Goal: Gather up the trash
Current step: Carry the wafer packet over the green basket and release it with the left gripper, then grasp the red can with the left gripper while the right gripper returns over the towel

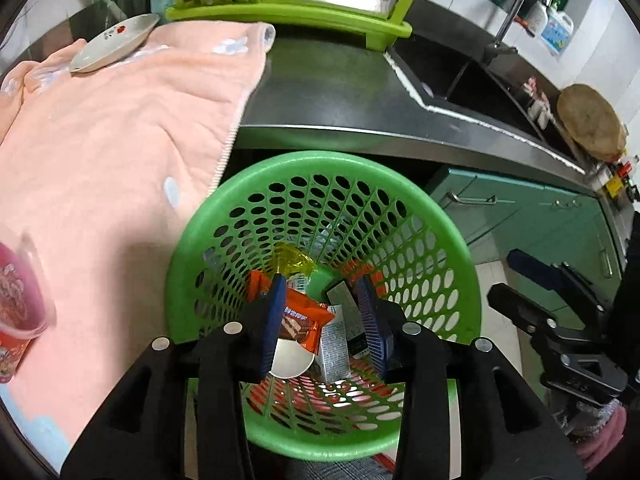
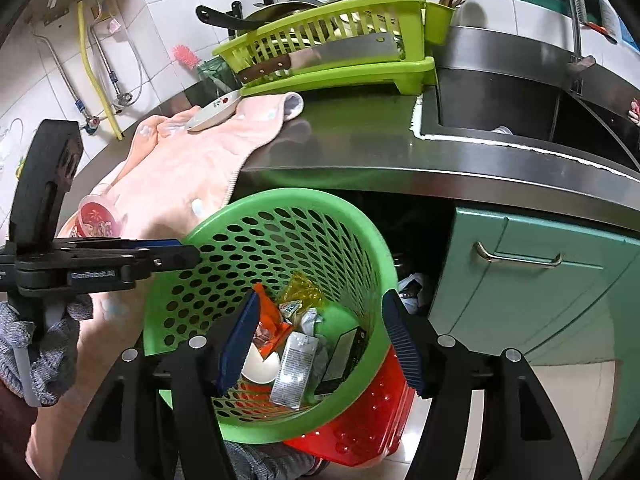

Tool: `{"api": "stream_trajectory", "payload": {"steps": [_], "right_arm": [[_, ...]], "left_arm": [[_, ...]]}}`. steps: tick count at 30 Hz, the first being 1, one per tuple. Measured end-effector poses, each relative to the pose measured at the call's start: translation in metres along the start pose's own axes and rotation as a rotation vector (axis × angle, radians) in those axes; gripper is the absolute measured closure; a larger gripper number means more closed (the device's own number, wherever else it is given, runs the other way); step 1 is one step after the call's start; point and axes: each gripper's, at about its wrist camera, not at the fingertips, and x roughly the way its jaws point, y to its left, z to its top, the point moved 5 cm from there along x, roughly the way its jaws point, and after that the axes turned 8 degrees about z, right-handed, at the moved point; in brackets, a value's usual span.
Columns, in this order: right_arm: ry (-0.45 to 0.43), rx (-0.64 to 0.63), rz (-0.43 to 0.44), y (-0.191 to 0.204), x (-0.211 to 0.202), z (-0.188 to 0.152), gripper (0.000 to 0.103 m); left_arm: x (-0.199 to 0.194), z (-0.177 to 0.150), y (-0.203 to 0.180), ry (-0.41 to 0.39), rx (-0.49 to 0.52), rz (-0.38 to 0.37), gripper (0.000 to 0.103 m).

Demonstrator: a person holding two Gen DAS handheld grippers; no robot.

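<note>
A green perforated basket [image 1: 460, 248] [image 2: 224, 216] stands beside the steel counter and holds several pieces of trash. Among them are an orange wafer wrapper [image 1: 304, 316] [image 2: 272, 328], a yellow wrapper [image 1: 290, 260], a white eggshell [image 2: 260, 366], a grey carton [image 2: 294, 368] and a dark box [image 2: 344, 352]. My left gripper [image 1: 324, 320] hangs over the basket's mouth, open, with nothing between its blue pads. My right gripper [image 2: 320, 344] is also above the basket, open wide and empty. A pink printed cup [image 1: 20, 308] [image 2: 98, 218] stands on the towel at the left.
A pink towel [image 1: 120, 140] covers the counter's left part, with a small plate [image 1: 116, 42] on it. Behind stand a lime dish rack [image 2: 340, 68] with a cleaver [image 2: 320, 56], and a sink [image 2: 520, 112] to the right. Green cabinets [image 2: 540, 280] lie below; something red [image 2: 372, 412] sits under the basket.
</note>
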Motion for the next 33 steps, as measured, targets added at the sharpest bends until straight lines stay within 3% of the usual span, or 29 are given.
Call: {"api": "stream_trajectory", "payload": {"steps": [7,16,26,33], "right_arm": [[-0.014,-0.027,0.038,0.025,-0.005,0.004,0.042],[-0.013,-0.112,0.115,0.088,-0.005,0.006,0.037],[0.004,-0.22,0.206,0.167,0.004,0.004,0.03],[0.023,-0.269,0.248,0.21,0.014,-0.002,0.029]], "left_arm": [[-0.042,-0.013,0.025,-0.066,-0.037,0.017,0.065],[-0.106,-0.056,0.072,-0.138,-0.104,0.062,0.065],[-0.178,-0.12,0.155,-0.191,-0.147,0.219,0.047],[-0.195,-0.154,0.207,-0.165,-0.102,0.288,0.036]]}}
